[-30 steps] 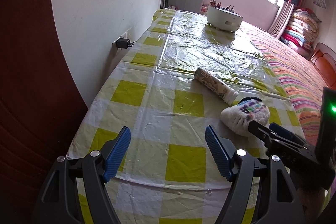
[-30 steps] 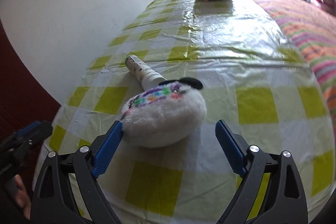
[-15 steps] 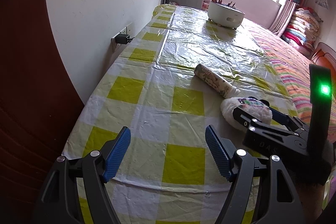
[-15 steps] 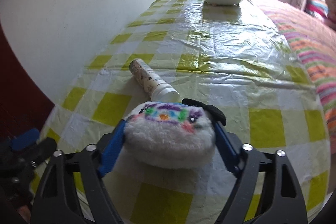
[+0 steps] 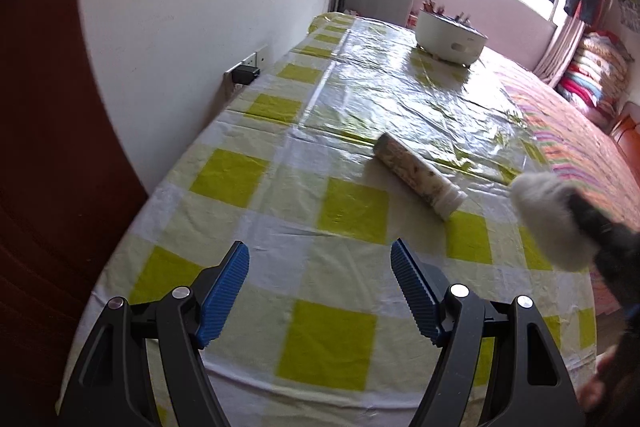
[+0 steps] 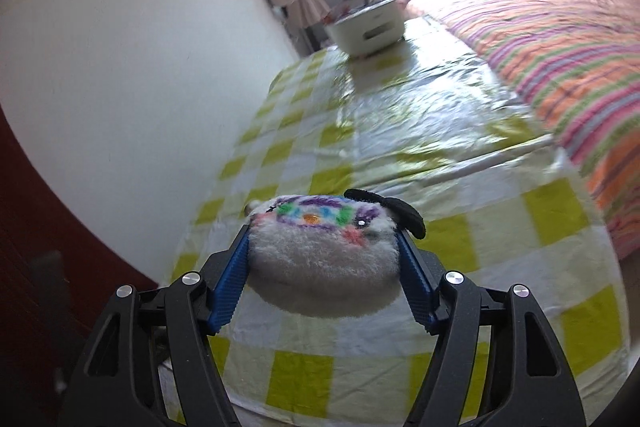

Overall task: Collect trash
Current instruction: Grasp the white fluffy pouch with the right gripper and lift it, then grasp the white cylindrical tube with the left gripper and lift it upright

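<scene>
My right gripper (image 6: pixel 324 259) is closing on the fluffy white pouch (image 6: pixel 324 267), low centre of its view, clear of the checked tablecloth (image 6: pixel 460 187). My left gripper (image 5: pixel 320 279) gapes empty; the bottle (image 5: pixel 420 181) lies right of centre.

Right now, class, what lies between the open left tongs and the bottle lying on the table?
Only bare checked tablecloth lies between the left tongs and the bottle, as the left wrist view shows.

Beyond my reach a yellow-checked tablecloth (image 5: pixel 256 179) lay under clear plastic, a striped blanket (image 6: pixel 560 39) beside it, a plug (image 5: pixel 246 75) in the wall socket.
</scene>
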